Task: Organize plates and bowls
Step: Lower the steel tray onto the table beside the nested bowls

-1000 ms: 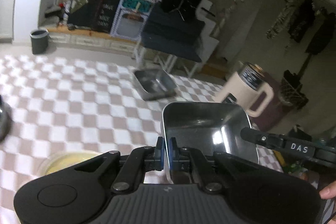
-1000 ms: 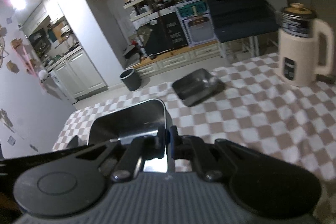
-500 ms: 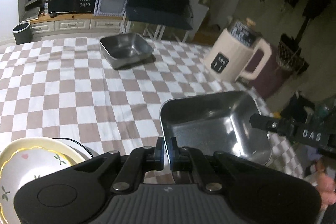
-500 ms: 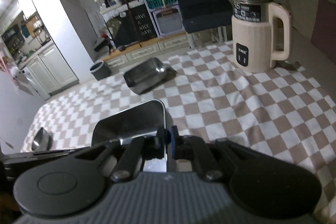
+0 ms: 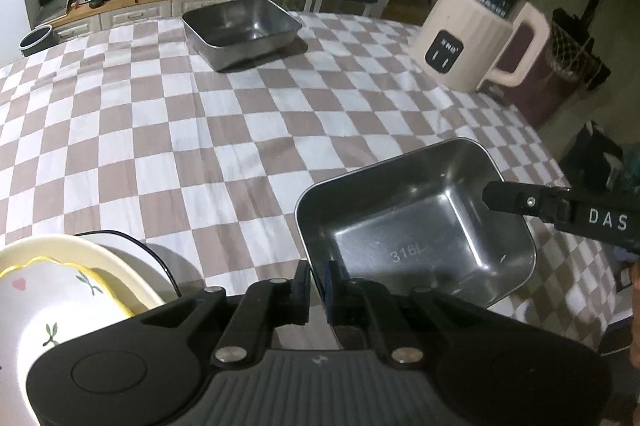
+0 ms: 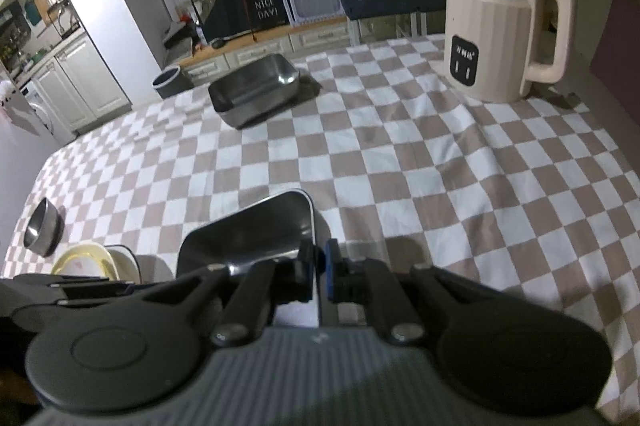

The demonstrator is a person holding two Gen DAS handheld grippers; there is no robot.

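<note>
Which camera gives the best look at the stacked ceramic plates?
The left wrist view: the stacked ceramic plates fill its lower left corner, floral pattern and yellow rim clear. The right wrist view shows them small, partly hidden behind the left gripper's body.

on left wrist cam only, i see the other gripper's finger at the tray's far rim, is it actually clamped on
Observer: Yes. The right wrist view shows the right gripper with its pads shut on the rim of the tray.
Operator: anything else out there i can't see from here
Observer: A small round steel bowl sits near the left edge of the table, just beyond the plates.
</note>
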